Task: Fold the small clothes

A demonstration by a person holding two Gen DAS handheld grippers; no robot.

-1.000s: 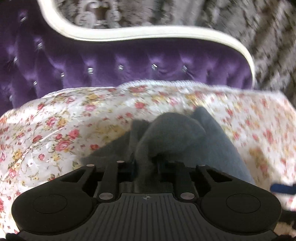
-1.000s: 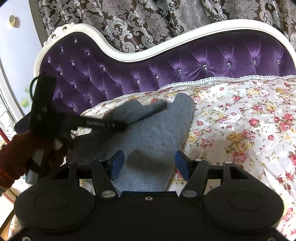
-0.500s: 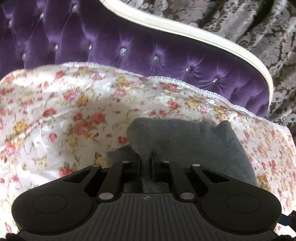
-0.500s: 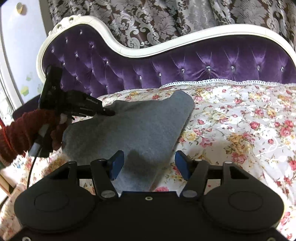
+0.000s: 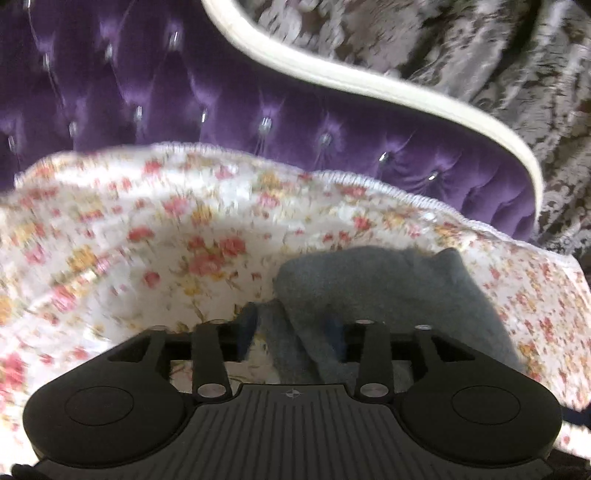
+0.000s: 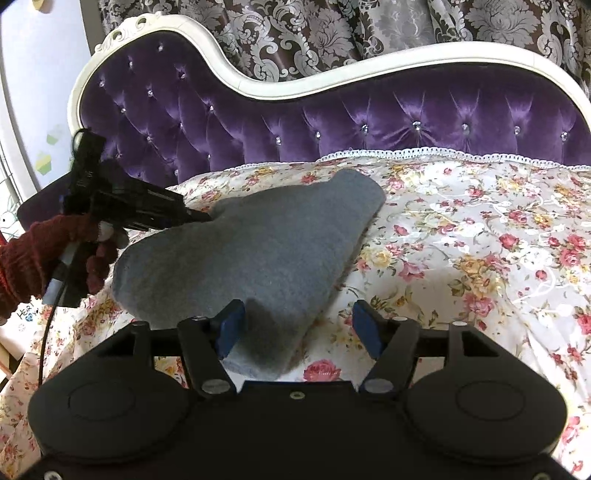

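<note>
A grey garment (image 6: 251,251) lies folded over on the floral bedspread (image 6: 480,229); it also shows in the left wrist view (image 5: 388,291). My left gripper (image 5: 291,328) is open, its blue-padded fingers (image 5: 247,325) standing apart on either side of the garment's near edge. From the right wrist view the left gripper (image 6: 199,218) sits at the garment's left edge, held by a hand in a red sleeve. My right gripper (image 6: 299,328) is open and empty, just above the garment's near corner.
A purple tufted headboard (image 6: 369,110) with a white frame stands behind the bed, with patterned curtains (image 6: 332,33) beyond. The bedspread's lace edge (image 6: 443,153) runs along the headboard. The bed's left edge drops off near the red-sleeved arm (image 6: 26,254).
My left gripper has opened and let go of the grey garment, whose folded flap now lies flat. The right gripper has stayed open and nearly still.
</note>
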